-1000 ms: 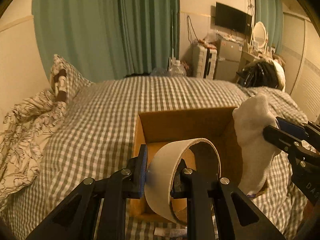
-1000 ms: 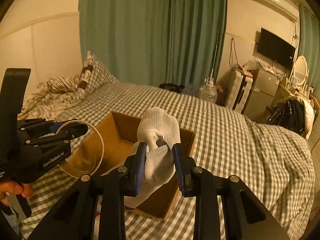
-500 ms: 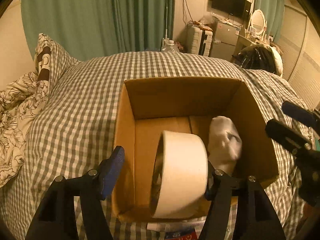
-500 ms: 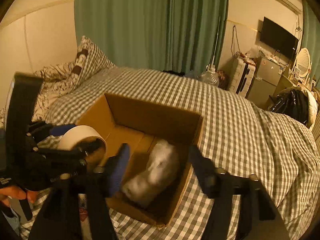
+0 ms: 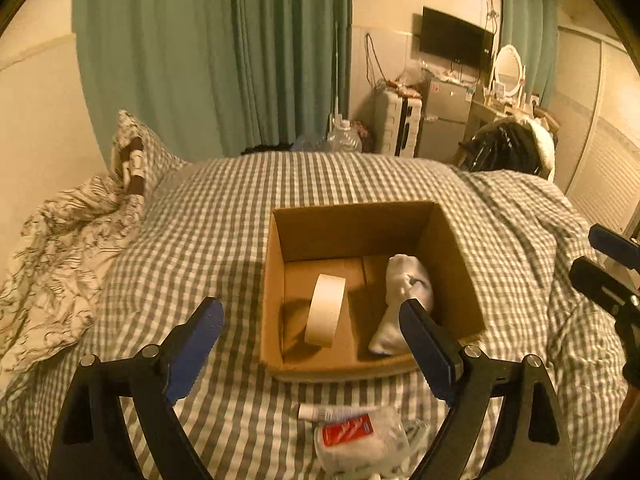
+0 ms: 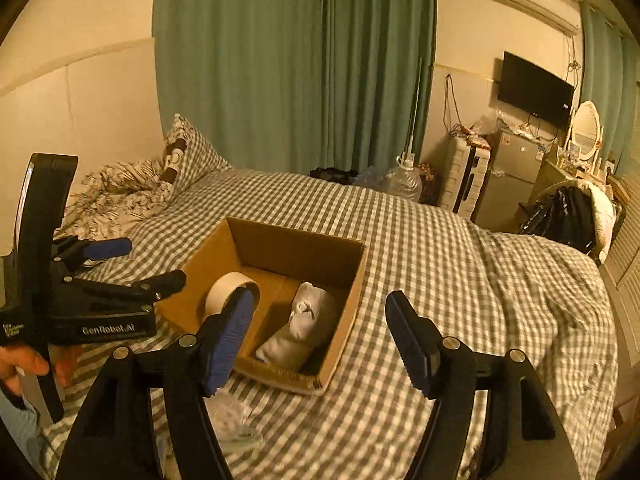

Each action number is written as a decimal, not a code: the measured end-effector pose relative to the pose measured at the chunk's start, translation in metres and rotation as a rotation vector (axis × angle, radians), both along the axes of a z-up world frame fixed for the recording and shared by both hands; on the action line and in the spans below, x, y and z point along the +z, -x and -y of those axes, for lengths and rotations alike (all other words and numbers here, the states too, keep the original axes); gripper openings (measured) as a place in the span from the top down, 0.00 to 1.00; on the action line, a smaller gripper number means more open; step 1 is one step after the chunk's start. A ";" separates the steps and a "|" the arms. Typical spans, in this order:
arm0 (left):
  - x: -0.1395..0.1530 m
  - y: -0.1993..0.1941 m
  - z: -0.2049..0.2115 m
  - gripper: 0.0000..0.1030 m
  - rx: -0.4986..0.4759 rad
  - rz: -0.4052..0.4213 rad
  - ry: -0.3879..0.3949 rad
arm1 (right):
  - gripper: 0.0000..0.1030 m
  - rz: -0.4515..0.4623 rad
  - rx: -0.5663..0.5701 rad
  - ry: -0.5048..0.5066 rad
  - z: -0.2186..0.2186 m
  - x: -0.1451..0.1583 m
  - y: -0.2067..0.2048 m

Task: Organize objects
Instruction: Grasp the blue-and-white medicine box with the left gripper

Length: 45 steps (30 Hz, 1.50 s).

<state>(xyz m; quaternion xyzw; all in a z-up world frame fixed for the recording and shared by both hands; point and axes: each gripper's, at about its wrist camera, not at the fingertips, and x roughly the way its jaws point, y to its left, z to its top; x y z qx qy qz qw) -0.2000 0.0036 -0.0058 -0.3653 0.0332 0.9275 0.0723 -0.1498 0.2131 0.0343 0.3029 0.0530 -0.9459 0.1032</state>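
Note:
An open cardboard box point(image 5: 452, 240) point(image 6: 352, 292) sits on the checked bed. Inside it a roll of white tape point(image 5: 325, 310) point(image 6: 224, 286) stands on edge at the left and a white sock point(image 5: 404, 292) point(image 6: 304, 324) lies at the right. My left gripper point(image 5: 312, 340) is open and empty, held above the box's near edge; it also shows in the right wrist view point(image 6: 132, 264). My right gripper point(image 6: 320, 340) is open and empty, above the box's right side; it shows at the right edge of the left wrist view point(image 5: 600, 256).
A clear bag with a red-labelled packet point(image 5: 360, 436) and a small white tube point(image 5: 320, 412) lie on the bed in front of the box. A checked pillow point(image 5: 136, 160) and floral duvet point(image 5: 52, 248) are at the left. Furniture stands beyond the bed.
Both grippers opened: the left let the tape roll go and the right let the sock go, both into the box. Both grippers then pulled back and up from the box.

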 end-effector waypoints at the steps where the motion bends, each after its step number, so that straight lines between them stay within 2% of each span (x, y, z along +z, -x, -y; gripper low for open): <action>1: 0.005 -0.012 0.003 0.10 0.002 -0.009 -0.004 | 0.33 -0.011 0.000 -0.001 -0.001 0.006 -0.009; 8: 0.020 -0.080 0.010 0.07 0.022 -0.066 0.007 | 0.25 -0.067 0.001 0.012 -0.010 0.036 -0.073; 14: 0.000 -0.123 0.013 0.07 0.041 -0.080 0.037 | 0.21 -0.073 -0.009 0.002 -0.012 0.029 -0.110; 18: -0.031 -0.142 0.009 0.07 0.062 -0.063 0.077 | 0.21 -0.052 -0.015 -0.014 -0.008 0.005 -0.124; 25: -0.100 -0.162 -0.007 0.07 0.044 0.034 0.110 | 0.21 0.035 0.000 -0.012 0.002 -0.062 -0.132; 29: -0.123 -0.168 -0.020 0.07 -0.011 0.082 0.121 | 0.21 0.116 0.005 -0.011 0.004 -0.100 -0.126; 34: -0.145 -0.168 -0.028 0.07 -0.053 0.136 0.134 | 0.21 0.161 0.000 -0.009 0.003 -0.121 -0.121; 36: -0.150 -0.167 -0.023 0.16 -0.056 0.158 0.111 | 0.21 0.170 -0.004 -0.009 0.003 -0.125 -0.119; 38: -0.152 -0.164 -0.019 0.43 -0.066 0.185 0.079 | 0.21 0.179 -0.008 -0.009 0.002 -0.128 -0.118; 39: -0.153 -0.164 -0.016 0.51 -0.078 0.198 0.053 | 0.21 0.183 -0.011 -0.009 0.001 -0.129 -0.117; 40: -0.152 -0.164 -0.014 0.67 -0.091 0.206 0.027 | 0.21 0.189 -0.012 -0.008 0.001 -0.130 -0.117; 45: -0.137 -0.169 -0.005 0.75 -0.089 0.158 0.026 | 0.21 0.204 -0.007 -0.012 0.009 -0.134 -0.116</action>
